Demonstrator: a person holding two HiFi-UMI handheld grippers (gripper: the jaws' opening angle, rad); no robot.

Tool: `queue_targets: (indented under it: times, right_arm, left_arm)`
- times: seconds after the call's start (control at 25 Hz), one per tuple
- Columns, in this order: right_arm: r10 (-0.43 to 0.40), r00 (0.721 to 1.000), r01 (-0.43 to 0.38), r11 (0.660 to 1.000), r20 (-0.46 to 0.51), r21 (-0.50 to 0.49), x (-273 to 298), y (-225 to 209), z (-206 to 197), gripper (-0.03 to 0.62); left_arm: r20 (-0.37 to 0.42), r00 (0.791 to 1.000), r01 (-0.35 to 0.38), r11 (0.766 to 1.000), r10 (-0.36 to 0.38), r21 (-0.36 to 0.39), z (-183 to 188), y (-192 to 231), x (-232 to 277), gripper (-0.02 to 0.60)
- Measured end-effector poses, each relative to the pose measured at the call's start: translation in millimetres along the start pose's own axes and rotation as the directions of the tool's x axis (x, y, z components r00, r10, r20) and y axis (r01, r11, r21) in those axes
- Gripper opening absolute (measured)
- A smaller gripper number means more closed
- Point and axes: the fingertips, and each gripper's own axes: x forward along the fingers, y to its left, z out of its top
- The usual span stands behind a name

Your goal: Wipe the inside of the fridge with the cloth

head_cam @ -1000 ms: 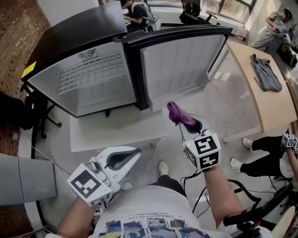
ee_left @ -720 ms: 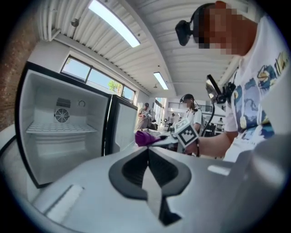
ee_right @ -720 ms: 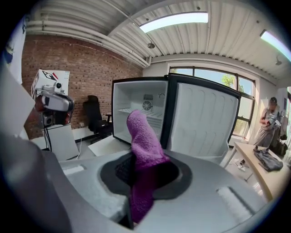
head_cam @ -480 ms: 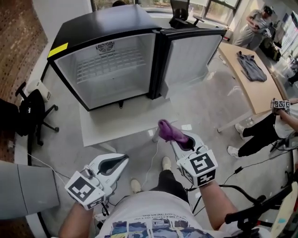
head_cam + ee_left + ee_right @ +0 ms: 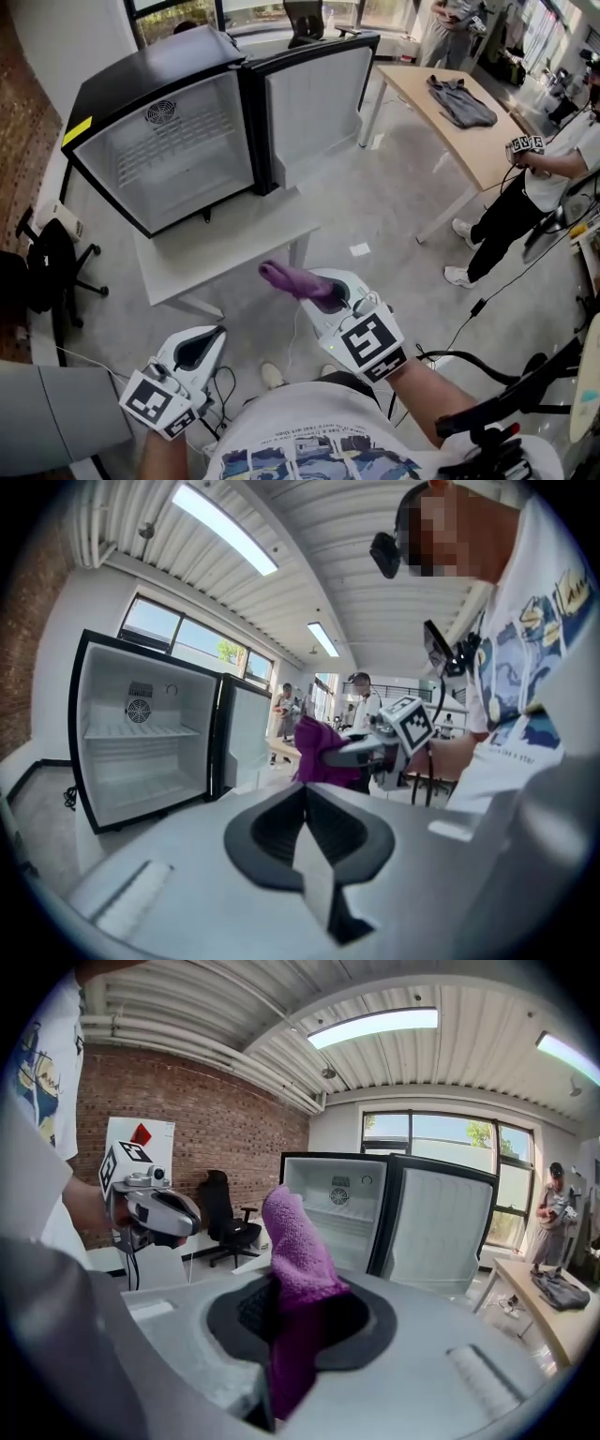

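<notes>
Right gripper (image 5: 317, 287) tight on purple cloth (image 5: 284, 277), tuft beyond its tips, fridge (image 5: 150, 70) well apart.

Cloth (image 5: 296, 1246) lower end hidden inside right tongs (image 5: 322, 292); bystander (image 5: 511, 211) cut off by right edge.

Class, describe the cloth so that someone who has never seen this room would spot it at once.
Find the black fridge with its door open. In front of it a person holds two grey tools; the cloth is clamped in the right tool. It alone is purple and fuzzy; the left tool holds nothing.
</notes>
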Motion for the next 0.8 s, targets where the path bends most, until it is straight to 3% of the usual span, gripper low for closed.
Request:
queue_targets:
  times: [0.6, 0.8]
  right_arm:
    - [0.122, 0.989, -0.12, 0.992, 0.084, -0.031, -90.1, -17.2, -28.9, 0.064]
    - [0.154, 0.984, -0.151, 0.988, 0.088, -0.038, -100.2, -11.0, -33.2, 0.064]
  left_arm:
    - [0.019, 0.999, -0.049, 0.999, 0.049, -0.014, 16.4, -109.6, 63.7, 0.005]
    - [-0.007, 0.998, -0.06, 0.998, 0.06, -0.017, 6.9, -130.7, 60.4, 0.005]
